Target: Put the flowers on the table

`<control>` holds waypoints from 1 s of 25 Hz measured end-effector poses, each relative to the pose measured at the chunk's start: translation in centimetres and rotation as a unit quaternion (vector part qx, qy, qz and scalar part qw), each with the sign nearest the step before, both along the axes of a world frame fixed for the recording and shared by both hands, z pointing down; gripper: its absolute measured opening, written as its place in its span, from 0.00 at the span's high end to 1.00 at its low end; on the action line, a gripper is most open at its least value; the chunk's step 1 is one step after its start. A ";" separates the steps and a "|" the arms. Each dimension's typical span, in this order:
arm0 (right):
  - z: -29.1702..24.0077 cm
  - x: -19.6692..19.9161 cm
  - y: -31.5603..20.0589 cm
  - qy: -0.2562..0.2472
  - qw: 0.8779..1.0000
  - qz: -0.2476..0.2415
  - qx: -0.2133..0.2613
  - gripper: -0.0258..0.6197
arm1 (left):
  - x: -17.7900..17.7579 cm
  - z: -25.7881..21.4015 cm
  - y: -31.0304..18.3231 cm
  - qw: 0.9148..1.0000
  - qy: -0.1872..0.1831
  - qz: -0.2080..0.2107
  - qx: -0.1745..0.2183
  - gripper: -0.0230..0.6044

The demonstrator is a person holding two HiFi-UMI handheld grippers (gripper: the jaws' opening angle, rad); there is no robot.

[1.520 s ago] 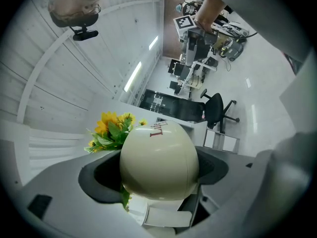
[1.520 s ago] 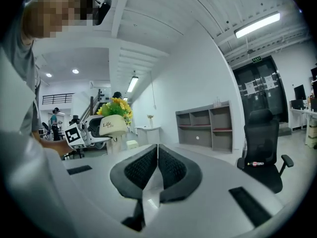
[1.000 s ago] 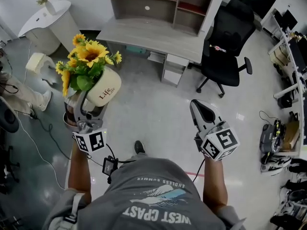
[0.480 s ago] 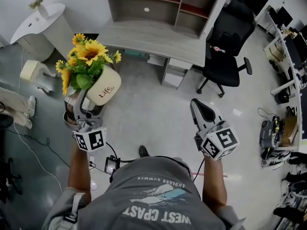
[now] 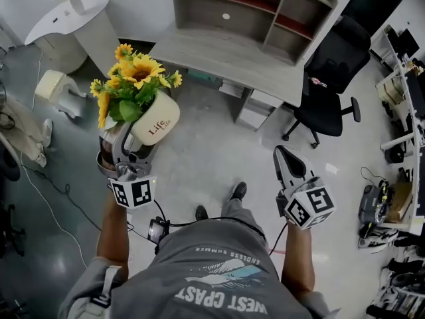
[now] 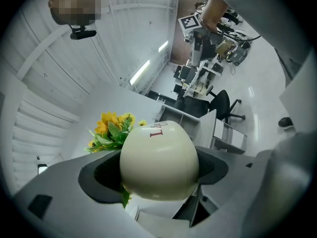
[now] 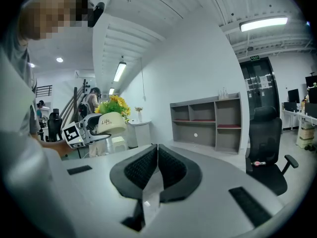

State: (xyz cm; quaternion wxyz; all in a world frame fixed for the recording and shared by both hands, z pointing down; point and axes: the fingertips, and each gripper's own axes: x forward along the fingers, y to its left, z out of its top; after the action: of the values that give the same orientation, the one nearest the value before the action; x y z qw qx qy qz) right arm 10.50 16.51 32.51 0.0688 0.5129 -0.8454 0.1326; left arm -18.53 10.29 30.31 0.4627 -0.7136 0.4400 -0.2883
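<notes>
A cream pot [image 5: 157, 118] with red lettering holds yellow sunflowers [image 5: 138, 80] and green leaves. My left gripper [image 5: 127, 142] is shut on the pot and carries it tilted, above the floor. In the left gripper view the pot [image 6: 159, 160] fills the space between the jaws, with the flowers [image 6: 113, 131] behind it. My right gripper [image 5: 289, 166] is shut with nothing in it; its pads [image 7: 148, 166] meet. The grey table [image 5: 232, 57] with a shelf unit stands ahead, also seen as the table [image 7: 208, 148] in the right gripper view.
A black office chair [image 5: 332, 68] stands right of the table. A white round stand [image 5: 80, 25] with a small vase is at the far left. Cables run over the floor at the left. Bags and shoes [image 5: 375, 208] lie at the right edge.
The person has stepped forward and turned a little; the table and chair sit further right in view. Both grippers keep their hold and pose, the pot still carried.
</notes>
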 end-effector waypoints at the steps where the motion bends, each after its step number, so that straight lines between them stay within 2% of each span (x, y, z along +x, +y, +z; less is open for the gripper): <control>1: 0.2 -0.1 -0.4 -0.001 1.000 -0.006 -0.003 0.91 | -0.1 0.1 0.0 1.000 -0.002 -0.005 -0.002 0.28; 15: 2.8 -1.2 -7.3 -0.021 0.995 -0.099 -0.007 0.91 | -1.0 1.4 -1.3 0.995 -0.019 -0.095 -0.001 0.28; 25: 2.4 0.0 -9.2 -0.019 0.991 -0.132 0.003 0.91 | 0.0 0.8 -1.3 0.991 -0.021 -0.130 0.011 0.28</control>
State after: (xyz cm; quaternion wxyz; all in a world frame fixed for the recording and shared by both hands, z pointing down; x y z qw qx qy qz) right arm 10.51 7.27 34.92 0.0683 0.3945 -0.9071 0.1298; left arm -18.49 9.02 31.14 0.4383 -0.6388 0.5228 -0.3556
